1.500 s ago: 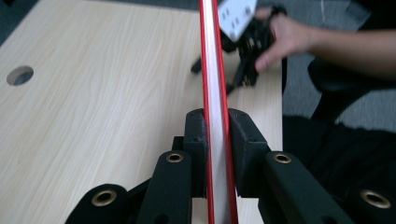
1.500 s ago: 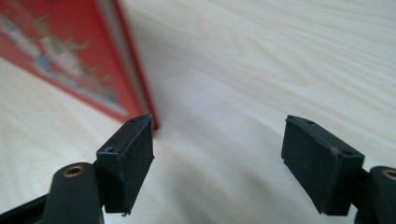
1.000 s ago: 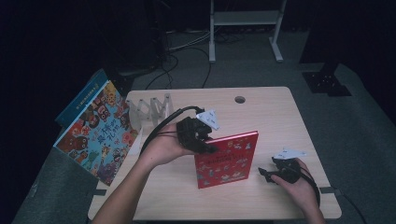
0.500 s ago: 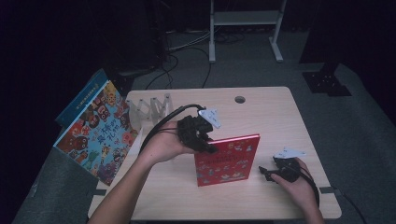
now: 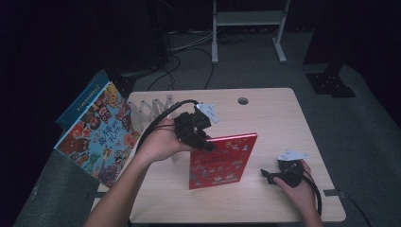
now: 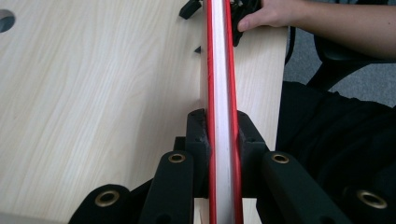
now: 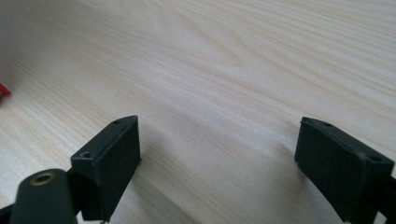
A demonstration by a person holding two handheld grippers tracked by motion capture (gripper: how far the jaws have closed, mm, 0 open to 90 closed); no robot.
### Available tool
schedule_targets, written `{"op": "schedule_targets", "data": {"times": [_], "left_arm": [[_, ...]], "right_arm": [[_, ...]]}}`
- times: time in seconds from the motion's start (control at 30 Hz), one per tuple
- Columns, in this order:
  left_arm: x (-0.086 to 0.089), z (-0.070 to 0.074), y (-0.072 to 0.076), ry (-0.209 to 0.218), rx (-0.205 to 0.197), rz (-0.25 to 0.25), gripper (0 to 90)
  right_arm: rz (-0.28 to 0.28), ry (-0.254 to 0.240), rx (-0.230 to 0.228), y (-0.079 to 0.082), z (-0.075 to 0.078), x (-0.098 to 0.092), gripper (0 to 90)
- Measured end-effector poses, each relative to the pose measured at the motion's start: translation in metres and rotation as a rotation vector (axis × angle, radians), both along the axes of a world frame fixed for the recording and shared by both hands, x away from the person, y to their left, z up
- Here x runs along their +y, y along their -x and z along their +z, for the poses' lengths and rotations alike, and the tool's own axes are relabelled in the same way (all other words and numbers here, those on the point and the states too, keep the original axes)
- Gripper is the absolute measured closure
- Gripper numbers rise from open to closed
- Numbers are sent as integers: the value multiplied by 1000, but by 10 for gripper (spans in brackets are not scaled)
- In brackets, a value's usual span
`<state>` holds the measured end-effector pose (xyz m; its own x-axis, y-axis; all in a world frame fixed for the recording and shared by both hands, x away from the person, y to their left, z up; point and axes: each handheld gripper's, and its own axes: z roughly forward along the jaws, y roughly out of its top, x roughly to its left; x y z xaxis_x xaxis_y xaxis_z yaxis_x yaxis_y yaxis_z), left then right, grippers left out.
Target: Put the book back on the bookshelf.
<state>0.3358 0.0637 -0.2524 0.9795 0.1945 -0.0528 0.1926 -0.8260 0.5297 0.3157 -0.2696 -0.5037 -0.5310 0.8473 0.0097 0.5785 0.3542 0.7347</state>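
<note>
A thin red book (image 5: 222, 161) stands tilted on the wooden table (image 5: 283, 118), its lower edge resting on the wood. My left gripper (image 5: 201, 142) is shut on its upper left corner. In the left gripper view the book's red-and-white edge (image 6: 219, 70) runs up between the two black pads (image 6: 198, 135), which press on both covers. My right gripper (image 5: 269, 176) lies low on the table just right of the book. Its jaws have just been opening and stand wide apart (image 7: 217, 144) over bare wood, with nothing between them. A red corner (image 7: 3, 89) of the book shows at the left.
A large colourful picture book (image 5: 99, 137) leans at the table's left edge with a blue book (image 5: 82, 101) behind it. A pale folding rack (image 5: 146, 111) stands at the back left. A cable hole (image 5: 243, 100) sits near the far edge. A white frame (image 5: 248, 19) and cables are on the floor beyond.
The left hand and the red book have shifted only slightly. The right hand has stayed where it was beside the book.
</note>
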Motion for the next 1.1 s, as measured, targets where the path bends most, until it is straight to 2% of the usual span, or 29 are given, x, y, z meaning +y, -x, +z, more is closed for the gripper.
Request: {"op": "schedule_targets", "data": {"times": [0.23, 0.43, 0.47, 0.57, 0.6, 0.73, 1.1], "left_arm": [[20, 8, 2, 3, 10, 39, 793], [54, 20, 5, 48, 25, 84, 792], [54, 20, 5, 48, 25, 84, 792], [74, 26, 9, 52, 24, 113, 793], [74, 26, 9, 52, 24, 113, 792], [97, 31, 14, 53, 25, 145, 793], [168, 42, 26, 94, 7, 279, 792]], "right_arm": [[0, 0, 0, 0, 0, 0, 135], [-2, 0, 0, 0, 0, 0, 135], [-1, 0, 0, 0, 0, 0, 135], [-2, 0, 0, 0, 0, 0, 135], [-2, 0, 0, 0, 0, 0, 135], [-4, 0, -2, -1, 0, 0, 135], [-9, 0, 0, -1, 0, 0, 135]]}}
